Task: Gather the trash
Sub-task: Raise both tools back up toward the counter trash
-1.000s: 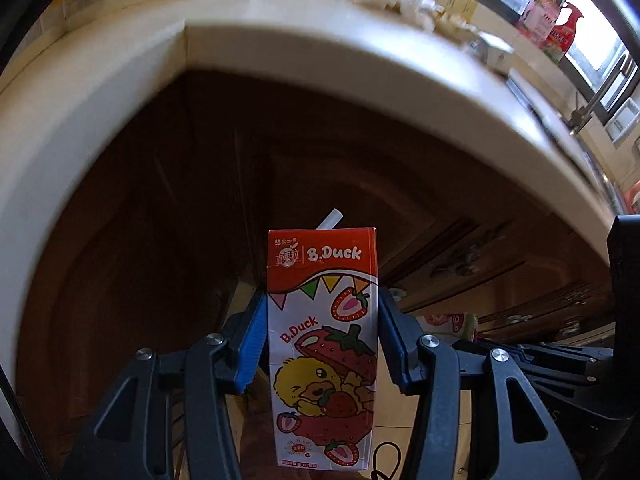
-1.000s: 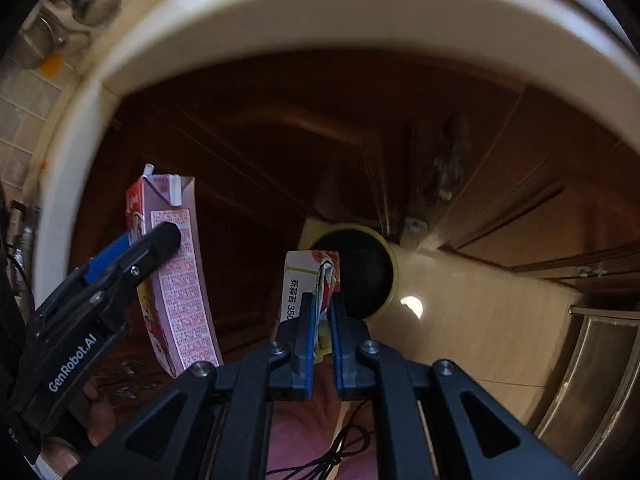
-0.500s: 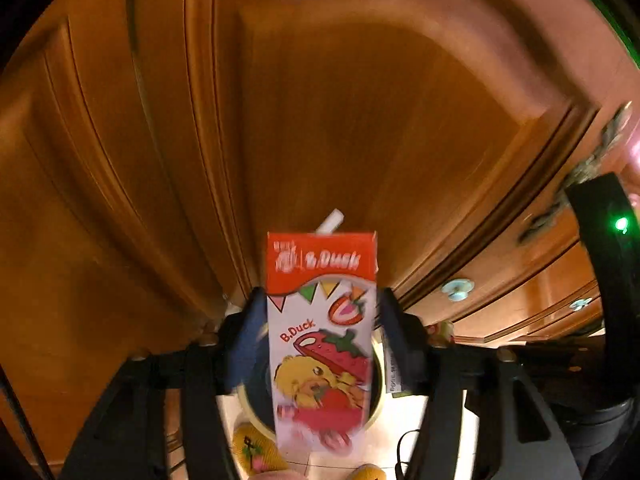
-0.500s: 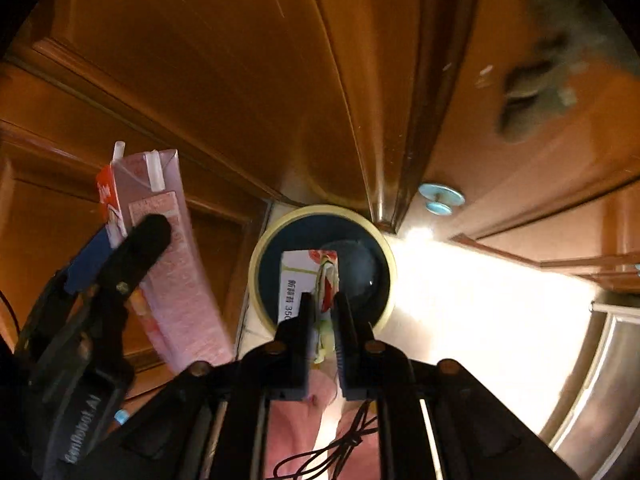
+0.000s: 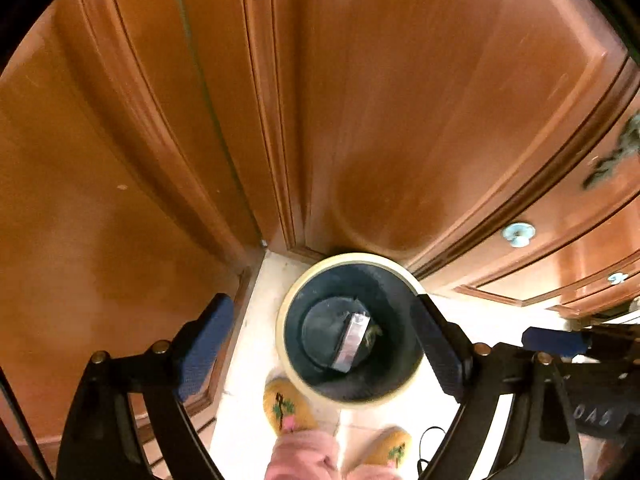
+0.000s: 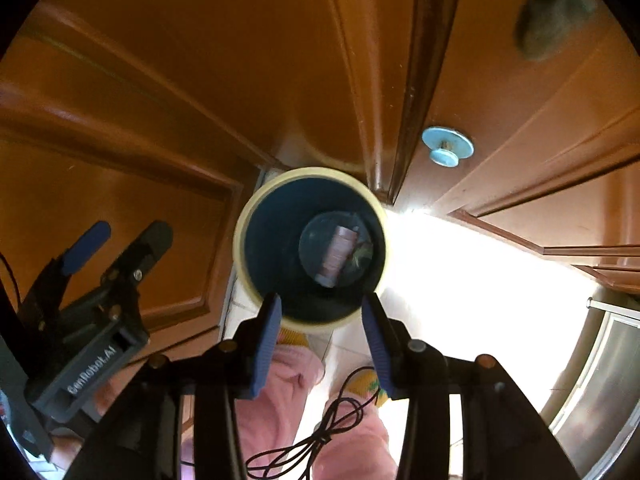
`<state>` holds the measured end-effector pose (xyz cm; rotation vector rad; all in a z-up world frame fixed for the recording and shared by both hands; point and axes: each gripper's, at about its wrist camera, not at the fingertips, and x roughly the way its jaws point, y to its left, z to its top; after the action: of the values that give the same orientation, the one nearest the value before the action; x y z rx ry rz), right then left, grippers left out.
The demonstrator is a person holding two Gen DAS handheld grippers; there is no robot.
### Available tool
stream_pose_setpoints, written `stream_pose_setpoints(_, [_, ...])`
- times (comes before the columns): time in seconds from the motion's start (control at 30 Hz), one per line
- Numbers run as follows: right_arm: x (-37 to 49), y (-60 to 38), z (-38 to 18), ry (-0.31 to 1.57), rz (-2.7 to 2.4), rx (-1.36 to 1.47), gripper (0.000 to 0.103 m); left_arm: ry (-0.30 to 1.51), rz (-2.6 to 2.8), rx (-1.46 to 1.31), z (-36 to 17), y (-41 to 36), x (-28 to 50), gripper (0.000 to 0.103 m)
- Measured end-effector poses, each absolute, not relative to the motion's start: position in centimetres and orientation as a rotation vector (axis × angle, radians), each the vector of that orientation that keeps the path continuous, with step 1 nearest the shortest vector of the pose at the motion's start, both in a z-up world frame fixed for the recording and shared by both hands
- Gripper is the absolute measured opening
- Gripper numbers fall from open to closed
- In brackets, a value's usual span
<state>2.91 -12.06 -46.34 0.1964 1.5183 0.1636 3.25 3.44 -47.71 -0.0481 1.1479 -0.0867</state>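
A round bin with a cream rim (image 5: pixel 285 312) (image 6: pixel 240 240) stands on the pale floor against the wooden cabinets. At its dark bottom lies a drink carton (image 5: pixel 352 336) (image 6: pixel 338 254), tipped on its side, with a small greenish scrap (image 6: pixel 366 250) beside it. My left gripper (image 5: pixel 322 308) hangs over the bin mouth, its jaws opening wide with nothing between them; it also shows in the right wrist view (image 6: pixel 120 236). My right gripper (image 6: pixel 322 304) is over the bin's near rim, jaws opening and bare. One blue pad (image 5: pixel 556 340) of it shows in the left wrist view.
Brown wooden cabinet doors rise close behind the bin, with pale blue knobs (image 6: pixel 448 146) (image 5: pixel 518 234). A person's yellow slippers (image 5: pixel 284 404) and pink trouser legs (image 6: pixel 276 404) stand just in front of the bin. A black cable (image 6: pixel 340 420) dangles there. A steel surface (image 6: pixel 600 360) lies at right.
Both grippers sank from counter height to just above the bin and opened. The strawberry drink carton left the left gripper and the small packet left the right; both now lie in the bin.
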Motion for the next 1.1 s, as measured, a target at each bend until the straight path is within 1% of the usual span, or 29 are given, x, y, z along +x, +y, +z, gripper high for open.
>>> stream_pose_setpoints(0.1, [2.2,-12.3,-43.0,1.503,0.163,0.191,0.043,1.154,-0.085,-0.044,-43.8,3.6,3.0,0.089])
stream_pose_setpoints(0.27, [1.6,-13.0,-35.2,1.445,0.176,0.204,0.043,1.141,-0.108,-0.041,-36.0,2.9,1.4,0.089])
stream_pose_setpoints(0.4, [1.0,-14.1,-27.4,1.359,0.186,0.2,0.043,1.074,-0.131,-0.006,-27.8,1.9,0.7,0.089])
stream_pose_setpoints(0.6, [0.8,-16.4,-18.7,1.228,0.157,0.235,0.043,0.952,-0.151,0.057,-16.9,0.7,0.4,0.089])
stream_pose_setpoints(0.8, [1.0,-19.6,-11.9,1.114,0.122,0.281,0.043,0.873,-0.155,0.07,-9.2,-0.1,1.5,0.09])
stream_pose_setpoints(0.83, [1.5,-20.0,-11.7,1.101,0.117,0.281,0.043,0.862,-0.157,0.07,-7.8,-0.3,1.8,0.09])
stream_pose_setpoints(0.93, [2.7,-21.3,-9.6,1.053,0.107,0.291,0.047,0.827,-0.16,0.079,-5.1,-0.7,3.1,0.096])
stream_pose_setpoints(1.0, [3.7,-21.9,-8.0,1.011,0.093,0.297,0.049,0.804,-0.164,0.095,-3.4,-1.0,4.0,0.102])
stream_pose_setpoints(1.1, [5.4,-23.2,-6.1,0.971,0.077,0.303,0.05,0.802,-0.177,0.126,-2.1,-1.9,5.9,0.102])
